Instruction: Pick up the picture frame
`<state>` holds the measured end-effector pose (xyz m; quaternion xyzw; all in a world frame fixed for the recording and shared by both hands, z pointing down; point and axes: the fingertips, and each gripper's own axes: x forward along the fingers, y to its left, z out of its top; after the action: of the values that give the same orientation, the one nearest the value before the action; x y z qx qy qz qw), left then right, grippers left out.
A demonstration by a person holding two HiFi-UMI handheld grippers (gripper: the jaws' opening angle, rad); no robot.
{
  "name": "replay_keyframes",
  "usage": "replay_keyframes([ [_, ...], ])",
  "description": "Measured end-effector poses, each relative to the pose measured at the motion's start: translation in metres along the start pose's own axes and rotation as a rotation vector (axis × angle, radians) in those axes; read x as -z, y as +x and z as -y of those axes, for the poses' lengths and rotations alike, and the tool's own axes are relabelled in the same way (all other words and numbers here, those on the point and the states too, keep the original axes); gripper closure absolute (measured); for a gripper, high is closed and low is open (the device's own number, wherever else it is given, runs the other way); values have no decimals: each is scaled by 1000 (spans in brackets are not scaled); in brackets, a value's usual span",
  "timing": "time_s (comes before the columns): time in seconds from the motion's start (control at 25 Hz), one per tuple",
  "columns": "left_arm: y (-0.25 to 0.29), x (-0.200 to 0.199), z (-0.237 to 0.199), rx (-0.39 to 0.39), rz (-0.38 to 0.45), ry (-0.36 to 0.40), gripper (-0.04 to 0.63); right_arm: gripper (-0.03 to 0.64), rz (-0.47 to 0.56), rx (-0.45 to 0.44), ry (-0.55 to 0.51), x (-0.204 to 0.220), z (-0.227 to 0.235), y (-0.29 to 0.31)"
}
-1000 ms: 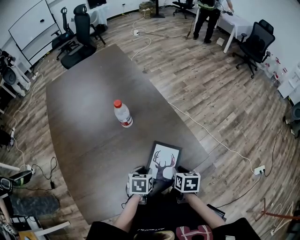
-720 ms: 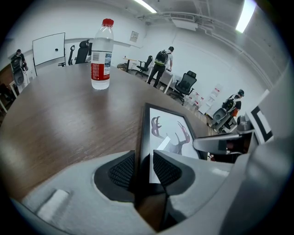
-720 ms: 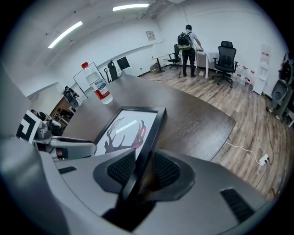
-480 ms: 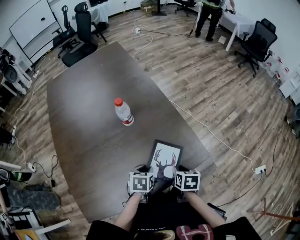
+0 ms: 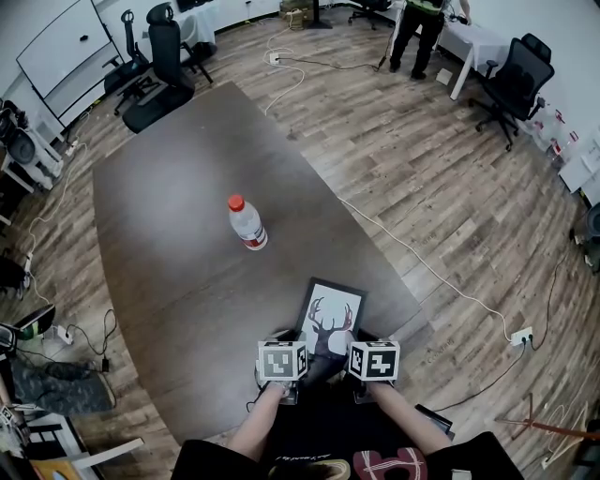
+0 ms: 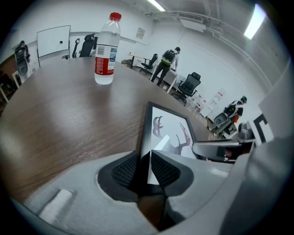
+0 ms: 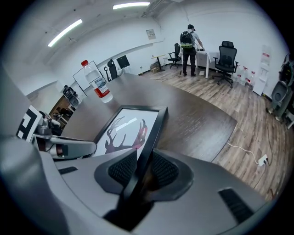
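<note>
1. Picture frame, black border with a deer print, lies at the near edge of the table, close to its right corner.
2. Left gripper is on the frame's left side rail. Its jaws have just been closing, and both pads now clamp the rail.
3. Right gripper is on the right side rail. Its jaws have also just been closing, and the pads are clenched on the rail.
4. The frame's far end looks to be down on the tabletop. Can't tell whether the near end is lifted.
5. Water bottle, red cap, stands upright mid-table, well apart from the frame.
6. A person stands at the far desk.
</note>
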<state>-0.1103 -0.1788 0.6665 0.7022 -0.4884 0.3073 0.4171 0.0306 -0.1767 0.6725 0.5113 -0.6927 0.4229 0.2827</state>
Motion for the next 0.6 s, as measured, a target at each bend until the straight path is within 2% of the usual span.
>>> replay_keyframes([
  [0.08,-1,0,-2,-12,2,-7,503,506,0,0,7,0,-1,0],
  [0.24,1,0,-3,-22,4,43,511,511,2,0,16,0,-1,1],
  [0.4,0,0,-4,-19,0,33,512,514,-7,-15,33,-1,-2,1],
  [0.6,-1,0,-2,-41,5,74,517,515,0,-4,2,-1,-3,1],
])
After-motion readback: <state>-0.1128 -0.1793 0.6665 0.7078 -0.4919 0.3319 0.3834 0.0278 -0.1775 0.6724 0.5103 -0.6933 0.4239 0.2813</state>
